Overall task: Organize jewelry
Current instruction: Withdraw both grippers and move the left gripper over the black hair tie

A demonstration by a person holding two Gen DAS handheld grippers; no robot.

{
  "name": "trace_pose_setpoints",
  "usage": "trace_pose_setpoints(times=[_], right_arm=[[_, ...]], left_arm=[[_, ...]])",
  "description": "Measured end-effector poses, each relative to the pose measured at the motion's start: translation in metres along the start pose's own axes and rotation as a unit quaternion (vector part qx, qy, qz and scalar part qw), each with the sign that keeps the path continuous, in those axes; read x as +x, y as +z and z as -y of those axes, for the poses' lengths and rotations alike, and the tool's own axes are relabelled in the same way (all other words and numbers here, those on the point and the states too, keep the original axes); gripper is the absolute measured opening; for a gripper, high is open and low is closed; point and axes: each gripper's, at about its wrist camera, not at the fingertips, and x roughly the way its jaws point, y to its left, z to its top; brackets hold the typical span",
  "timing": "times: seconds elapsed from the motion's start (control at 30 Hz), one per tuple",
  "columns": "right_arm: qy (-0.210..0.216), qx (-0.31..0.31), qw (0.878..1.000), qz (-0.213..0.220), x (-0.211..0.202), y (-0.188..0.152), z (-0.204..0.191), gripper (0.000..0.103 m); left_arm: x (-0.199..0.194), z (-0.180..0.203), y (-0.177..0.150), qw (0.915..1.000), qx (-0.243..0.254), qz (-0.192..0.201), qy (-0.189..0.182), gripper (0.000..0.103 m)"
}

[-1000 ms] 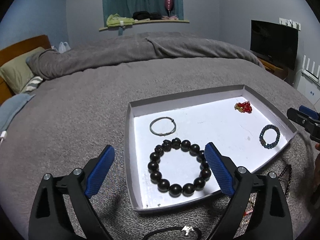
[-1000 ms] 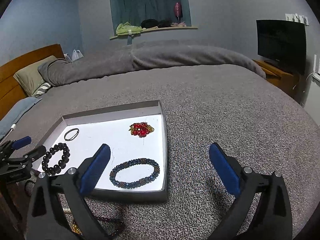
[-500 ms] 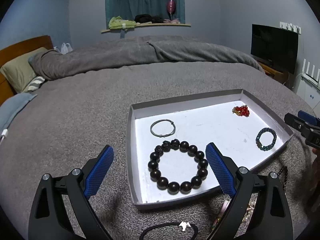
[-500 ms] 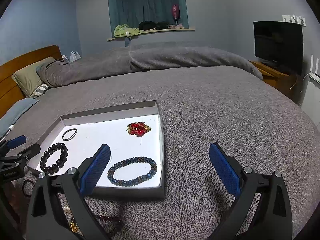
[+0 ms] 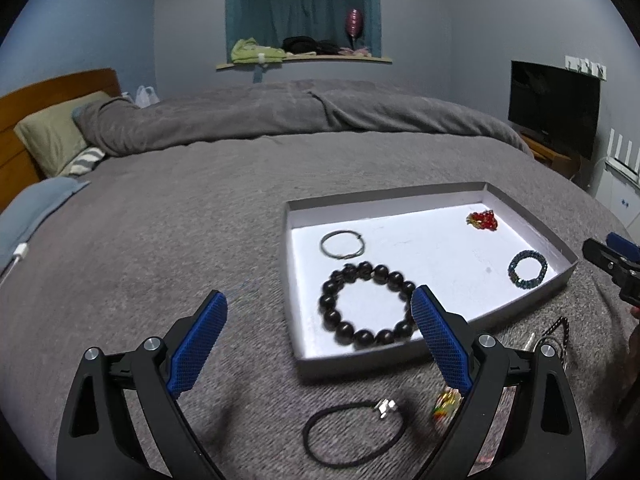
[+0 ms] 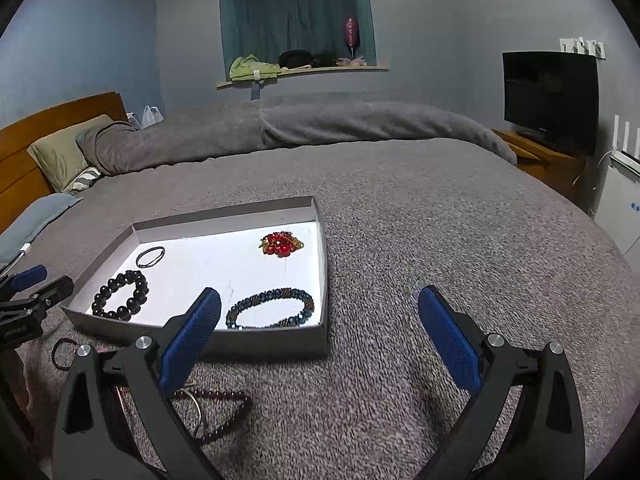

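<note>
A shallow white tray (image 5: 532, 220) (image 6: 324, 272) lies on the grey bed. In it are a black bead bracelet (image 5: 367, 305) (image 6: 120, 295), a thin metal bangle (image 5: 342, 243) (image 6: 150, 256), a red bead cluster (image 5: 483, 220) (image 6: 281, 243) and a blue bead bracelet (image 5: 527, 269) (image 6: 270, 308). On the blanket in front of the tray lie a black cord bracelet (image 5: 352, 433) (image 6: 64, 353), a small colourful piece (image 5: 447, 403) and a dark red bead chain (image 6: 224, 412). My left gripper (image 5: 318, 316) is open and empty above the blanket. My right gripper (image 6: 320, 308) is open and empty.
The bed is covered by a grey blanket (image 5: 160, 240) with a rolled duvet (image 5: 280, 116) at the back. Pillows (image 5: 56, 136) and a wooden headboard (image 5: 24, 96) are at the left. A TV (image 6: 550, 96) on a stand is at the right.
Both grippers have drawn back and risen a little from the tray. More of the blanket in front shows, with the black cord bracelet and the bead chain now in fuller view.
</note>
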Motion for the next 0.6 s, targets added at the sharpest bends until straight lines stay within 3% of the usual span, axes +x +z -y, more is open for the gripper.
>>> trace_pose_setpoints(times=[0.6], right_arm=[[-0.001, -0.004, 1.000, -0.022, -0.033, -0.034, 0.004, 0.097]], left_arm=[[-0.021, -0.021, -0.052, 0.9989, -0.009, -0.045, 0.004, 0.093]])
